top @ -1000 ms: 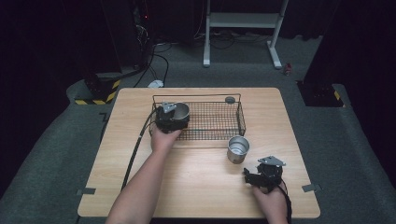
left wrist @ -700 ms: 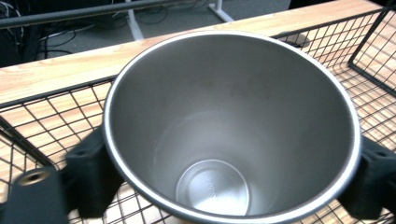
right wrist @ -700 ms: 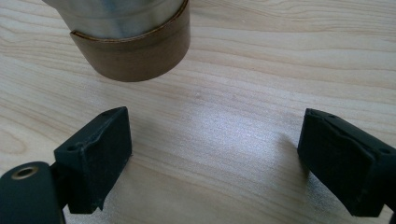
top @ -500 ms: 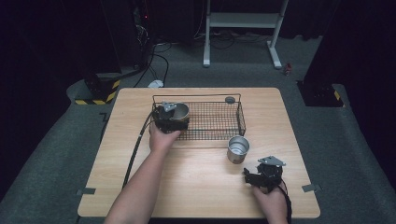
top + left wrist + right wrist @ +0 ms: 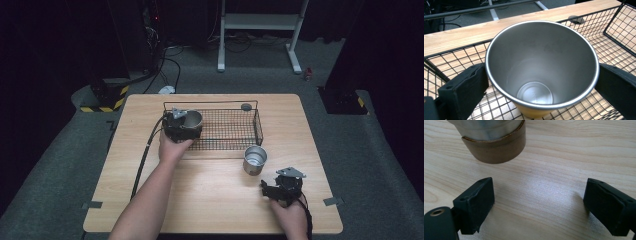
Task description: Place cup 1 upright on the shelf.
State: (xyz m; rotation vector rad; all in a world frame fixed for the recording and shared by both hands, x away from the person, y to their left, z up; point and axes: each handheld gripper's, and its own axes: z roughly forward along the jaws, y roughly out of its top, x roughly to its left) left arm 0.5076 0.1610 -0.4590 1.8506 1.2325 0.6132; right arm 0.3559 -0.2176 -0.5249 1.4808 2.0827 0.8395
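Note:
A steel cup (image 5: 193, 119) is at the left end of a black wire basket (image 5: 235, 145), and my left gripper (image 5: 190, 124) is shut on it. In the left gripper view the two jaws press the cup (image 5: 541, 62) from either side just below its rim, over the basket mesh (image 5: 614, 32); the cup is empty. A second steel cup (image 5: 255, 160) with a brown base stands on the table in front of the basket. My right gripper (image 5: 271, 189) rests open on the wood just below it, with bare table between its jaws (image 5: 539, 205) and the cup (image 5: 496, 142) ahead to the left.
A small dark round disc (image 5: 246, 106) lies on the wooden table (image 5: 150, 115) behind the basket's far rim. A black cable (image 5: 145, 155) trails from the left gripper down the table's left part. Dark floor surrounds the table.

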